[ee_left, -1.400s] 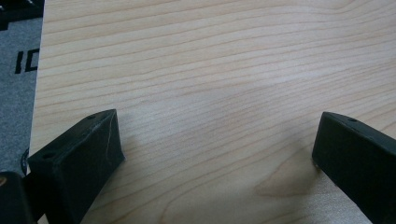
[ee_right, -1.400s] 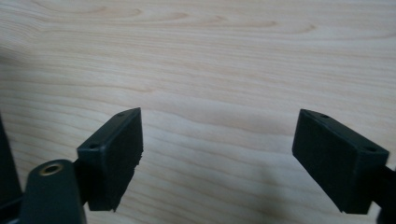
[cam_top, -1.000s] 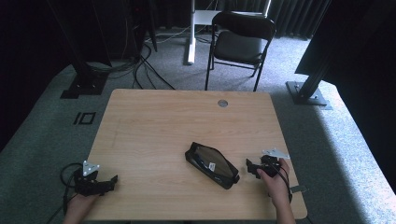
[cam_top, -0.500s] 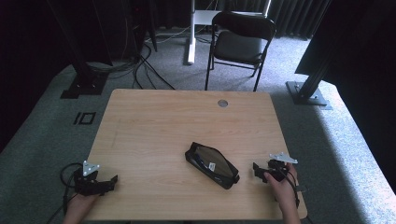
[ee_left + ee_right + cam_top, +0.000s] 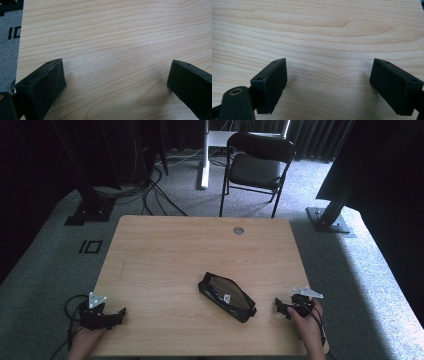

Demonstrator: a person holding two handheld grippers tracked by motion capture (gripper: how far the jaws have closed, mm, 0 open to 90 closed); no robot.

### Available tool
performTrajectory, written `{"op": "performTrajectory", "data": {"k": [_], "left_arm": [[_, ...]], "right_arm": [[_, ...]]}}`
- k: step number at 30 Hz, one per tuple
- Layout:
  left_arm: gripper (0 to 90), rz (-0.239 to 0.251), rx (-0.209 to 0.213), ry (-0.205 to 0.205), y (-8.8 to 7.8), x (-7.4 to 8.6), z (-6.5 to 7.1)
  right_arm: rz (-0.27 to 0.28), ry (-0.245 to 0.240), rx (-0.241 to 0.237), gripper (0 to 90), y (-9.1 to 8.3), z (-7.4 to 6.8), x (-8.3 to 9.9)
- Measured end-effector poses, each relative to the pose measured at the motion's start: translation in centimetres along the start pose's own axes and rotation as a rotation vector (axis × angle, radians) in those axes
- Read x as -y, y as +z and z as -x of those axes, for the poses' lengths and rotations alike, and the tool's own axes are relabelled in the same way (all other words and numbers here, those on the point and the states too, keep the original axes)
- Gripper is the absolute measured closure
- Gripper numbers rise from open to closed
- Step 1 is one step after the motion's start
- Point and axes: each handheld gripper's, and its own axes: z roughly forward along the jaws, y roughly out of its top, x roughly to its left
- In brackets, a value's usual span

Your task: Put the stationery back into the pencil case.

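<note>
Black zippered pouch (image 5: 227, 296) lying diagonally on the wooden table (image 5: 175, 255), right of centre near the front edge. Compared with one second earlier, the right gripper (image 5: 285, 307) has drawn back from just beside the pouch's right end toward the table's right front corner, now apart from it; pouch and left gripper (image 5: 114, 314) are unchanged. Both grippers rest at the table's front edge with jaws spread wide, holding nothing, only bare wood between them.

Dim surroundings, evenly lit wood, soft shadows, slight blur
</note>
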Motion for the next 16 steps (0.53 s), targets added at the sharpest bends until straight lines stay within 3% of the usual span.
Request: {"op": "performTrajectory", "data": {"k": [4,16], "left_arm": [[1.8,0.000,0.000,0.000,0.00,0.00,0.00],[1.8,0.000,0.000,0.000,0.00,0.00,0.01]], "right_arm": [[0.013,-0.029,0.014,12.5,0.27,-0.28,0.11],[0.014,-0.028,0.012,12.4,0.29,-0.26,0.11]]}}
